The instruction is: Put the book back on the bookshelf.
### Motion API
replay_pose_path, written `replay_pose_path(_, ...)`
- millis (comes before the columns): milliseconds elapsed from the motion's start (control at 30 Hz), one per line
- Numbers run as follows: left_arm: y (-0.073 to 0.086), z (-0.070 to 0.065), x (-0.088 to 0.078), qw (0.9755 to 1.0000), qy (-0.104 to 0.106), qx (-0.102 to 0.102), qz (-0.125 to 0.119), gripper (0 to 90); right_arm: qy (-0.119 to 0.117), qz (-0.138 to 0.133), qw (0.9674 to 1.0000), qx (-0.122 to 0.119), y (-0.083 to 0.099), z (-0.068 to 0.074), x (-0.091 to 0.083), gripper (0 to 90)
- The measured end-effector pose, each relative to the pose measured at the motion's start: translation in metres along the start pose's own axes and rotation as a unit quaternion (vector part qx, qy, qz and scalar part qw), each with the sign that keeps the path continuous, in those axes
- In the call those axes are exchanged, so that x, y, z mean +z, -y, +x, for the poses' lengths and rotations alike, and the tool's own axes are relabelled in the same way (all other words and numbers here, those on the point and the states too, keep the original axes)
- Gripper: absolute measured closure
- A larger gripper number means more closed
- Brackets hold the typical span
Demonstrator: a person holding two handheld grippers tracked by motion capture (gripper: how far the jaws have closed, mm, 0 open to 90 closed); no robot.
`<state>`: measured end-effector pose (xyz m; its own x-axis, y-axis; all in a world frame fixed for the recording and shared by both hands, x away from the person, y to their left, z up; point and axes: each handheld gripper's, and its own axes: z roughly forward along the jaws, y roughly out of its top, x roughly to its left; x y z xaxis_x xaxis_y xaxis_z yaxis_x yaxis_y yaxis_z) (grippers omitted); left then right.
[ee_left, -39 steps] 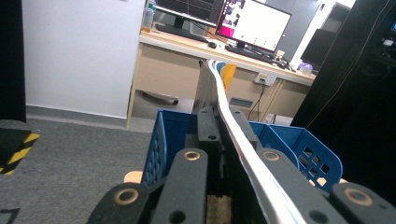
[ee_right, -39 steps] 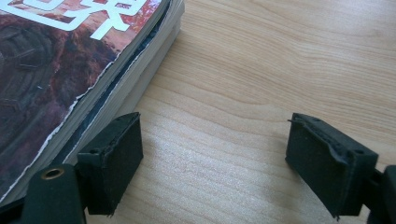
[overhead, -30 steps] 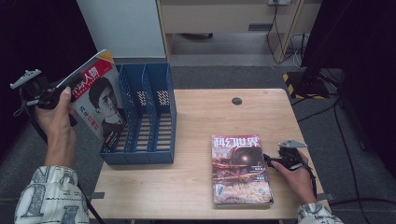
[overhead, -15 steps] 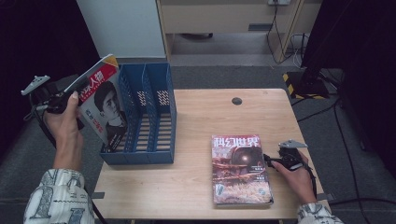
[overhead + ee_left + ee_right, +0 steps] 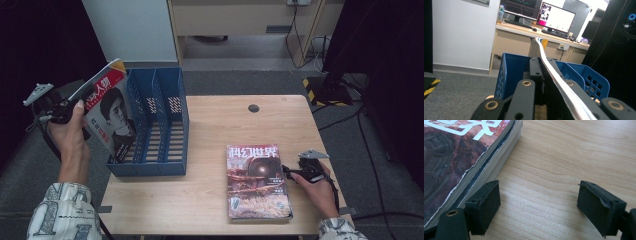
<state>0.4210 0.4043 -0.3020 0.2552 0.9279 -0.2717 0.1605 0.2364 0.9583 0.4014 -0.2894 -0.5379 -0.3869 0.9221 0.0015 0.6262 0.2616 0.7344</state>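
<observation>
A magazine (image 5: 107, 115) with a red-and-white cover and a portrait hangs tilted over the left end of the blue file rack (image 5: 147, 169). My left gripper (image 5: 75, 104) is shut on its upper left edge. In the left gripper view the magazine (image 5: 564, 86) runs edge-on between the jaws of my left gripper (image 5: 544, 64), with the rack (image 5: 511, 70) just beyond. A stack of magazines (image 5: 256, 181) lies flat on the wooden table (image 5: 210, 130). My right gripper (image 5: 286, 171) rests open at the stack's right edge. In the right gripper view, my right gripper (image 5: 539, 200) has bare wood between its pads and the stack (image 5: 454, 157) at its left.
A small black round hole (image 5: 253, 108) sits near the table's far edge. A white panel (image 5: 130, 30) stands behind the rack. A desk with monitors (image 5: 554, 17) lies farther back. Cables and a yellow-black striped piece (image 5: 312, 87) are on the floor at right.
My left hand has shifted the held magazine slightly right, closer to the rack. The right gripper has stayed still.
</observation>
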Motion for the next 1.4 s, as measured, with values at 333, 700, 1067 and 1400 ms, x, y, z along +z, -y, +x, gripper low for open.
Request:
replay_pose_path(333,0.017,0.008,-0.004,1.0000,-0.003,-0.008,-0.003,85.9,0.001,0.000,1.0000,-0.001,0.000,0.000,0.000,18.6)
replay_pose_path(700,0.038,0.013,0.002,0.9994,-0.007,-0.023,0.026,85.9,0.001,0.001,1.0000,0.000,0.000,0.000,-0.001,18.7)
replay_pose_path(1067,0.029,0.013,0.002,0.9958,-0.032,-0.014,0.085,85.7,0.000,0.002,1.0000,0.000,0.000,0.000,-0.001,18.6)
replay_pose_path(1400,0.037,0.025,-0.003,0.9944,-0.049,-0.019,0.091,85.4,0.000,0.002,1.0000,-0.001,0.000,0.000,-0.001,18.4)
